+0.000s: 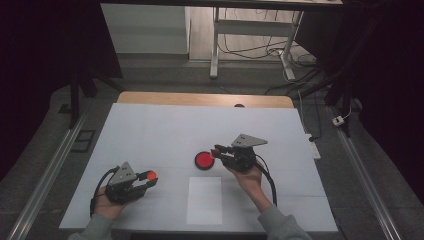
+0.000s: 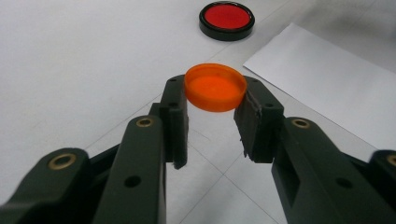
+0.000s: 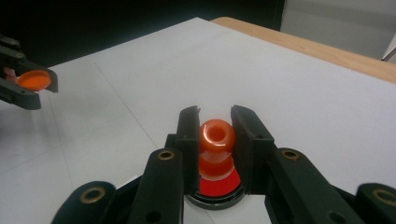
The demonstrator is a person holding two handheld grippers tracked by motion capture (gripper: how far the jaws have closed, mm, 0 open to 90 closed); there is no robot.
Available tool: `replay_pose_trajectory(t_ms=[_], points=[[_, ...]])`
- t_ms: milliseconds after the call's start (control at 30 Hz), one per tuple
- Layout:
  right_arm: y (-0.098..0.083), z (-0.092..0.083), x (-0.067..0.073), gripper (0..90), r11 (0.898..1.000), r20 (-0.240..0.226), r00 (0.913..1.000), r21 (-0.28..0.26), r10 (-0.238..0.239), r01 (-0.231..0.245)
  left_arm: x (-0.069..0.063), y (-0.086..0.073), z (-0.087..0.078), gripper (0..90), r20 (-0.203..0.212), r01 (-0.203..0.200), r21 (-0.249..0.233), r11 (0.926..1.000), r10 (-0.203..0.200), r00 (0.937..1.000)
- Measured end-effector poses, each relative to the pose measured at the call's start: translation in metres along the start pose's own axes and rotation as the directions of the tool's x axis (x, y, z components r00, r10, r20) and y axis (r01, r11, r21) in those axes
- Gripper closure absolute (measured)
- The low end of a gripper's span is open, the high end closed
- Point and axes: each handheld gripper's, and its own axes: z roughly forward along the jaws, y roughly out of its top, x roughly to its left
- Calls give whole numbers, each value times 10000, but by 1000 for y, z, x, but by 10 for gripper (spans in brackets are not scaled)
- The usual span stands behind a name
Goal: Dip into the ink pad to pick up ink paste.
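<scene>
The right gripper (image 3: 215, 135) is clamped on a small orange bottle (image 3: 217, 144), its jaws pressing the sides just below the open mouth; the bottle stands upright, or nearly so, with its long axis rising from the table and its mouth facing up toward the gripper's camera; directly beneath it lies a red dish (image 1: 204, 160) with a black rim, and whether the bottle's base touches the dish or hangs just above it I cannot tell, since the jaws hide the foot. The left gripper (image 2: 215, 100) is closed on an orange cap (image 2: 215, 87), pinched at its rim between the pad tips; the cap is held flat, hollow side up, its short axis roughly vertical, and it sits well apart from the bottle, off to the person's left over the white table (image 1: 150, 135); a white sheet (image 1: 204, 200) lies on the table between the two hands, nearer the person. As a judgement, cap and bottle are each already in hand and separate; if the aim is to close the bottle, what remains is to bring the cap across, turn its hollow side down, line it up over the mouth and seat it; if the aim was to open it, that part looks done.
</scene>
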Motion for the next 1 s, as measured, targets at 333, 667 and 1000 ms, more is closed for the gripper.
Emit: replay_pose_trajectory(t_ms=[333, 667, 1000], points=[[-4, 23, 0, 722, 9987, -123, 9999, 500, -99, 105, -1, -1, 0, 653, 52, 9, -8, 10000, -9, 10000], [-7, 37, 0, 721, 9971, -194, 9997, 742, -150, 164, -1, -1, 0, 652, 73, 0, -8, 10000, 0, 10000], [-12, 46, -3, 721, 9947, -102, 9999, 1023, -128, 138, -1, -1, 0, 652, 85, -27, -3, 10000, 27, 10000]])
